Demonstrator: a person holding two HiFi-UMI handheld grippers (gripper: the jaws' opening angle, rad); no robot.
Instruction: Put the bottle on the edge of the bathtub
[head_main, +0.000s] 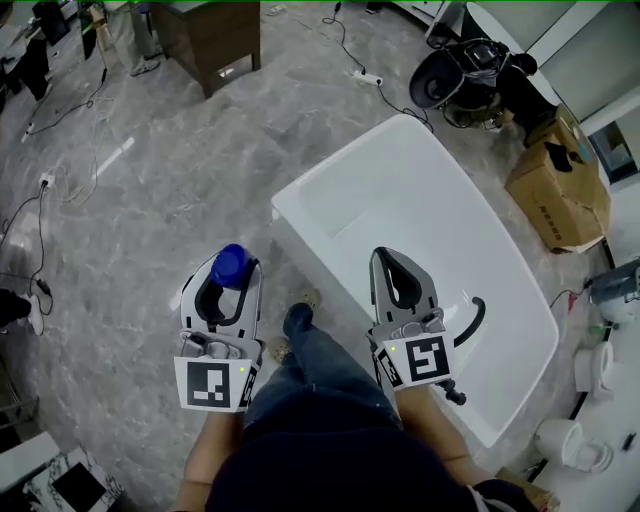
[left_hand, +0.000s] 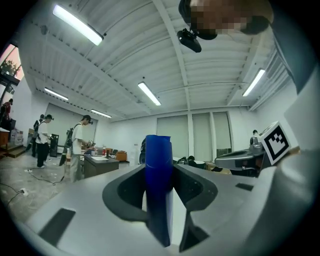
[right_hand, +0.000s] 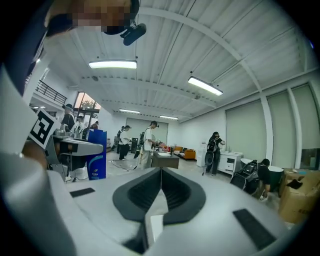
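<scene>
In the head view, grey marbled floor (head_main: 150, 190) fills the left side, with cables trailing over it and a dark wooden cabinet (head_main: 212, 38) at the top. Low on that side, the left gripper (head_main: 236, 272) points away from the person. The blue bottle (head_main: 232, 262) stands upright between its fingertips, and only the bottle's rounded top shows from above. The left gripper view shows the hold. The left gripper (left_hand: 160, 171) has its two jaws pressed against the sides of the bottle (left_hand: 158, 150), which rises as a tall blue column above them. In that view people (left_hand: 80, 145) stand at a desk in the background on the left. The bottle hangs over the floor, left of the near corner of the white bathtub (head_main: 292, 212) and clear of its rim. The person's leg in blue jeans (head_main: 322, 362) shows between the two grippers. Further right, the right gripper (head_main: 385, 258) is over the tub's near side. In its own view the right gripper (right_hand: 161, 172) has its jaws closed together with nothing between them. The held bottle (right_hand: 97, 156) also shows off to the left in that view. Beyond the tub in the head view are a black chair-like thing (head_main: 468, 75) and a cardboard box (head_main: 560, 185) at the far right.
</scene>
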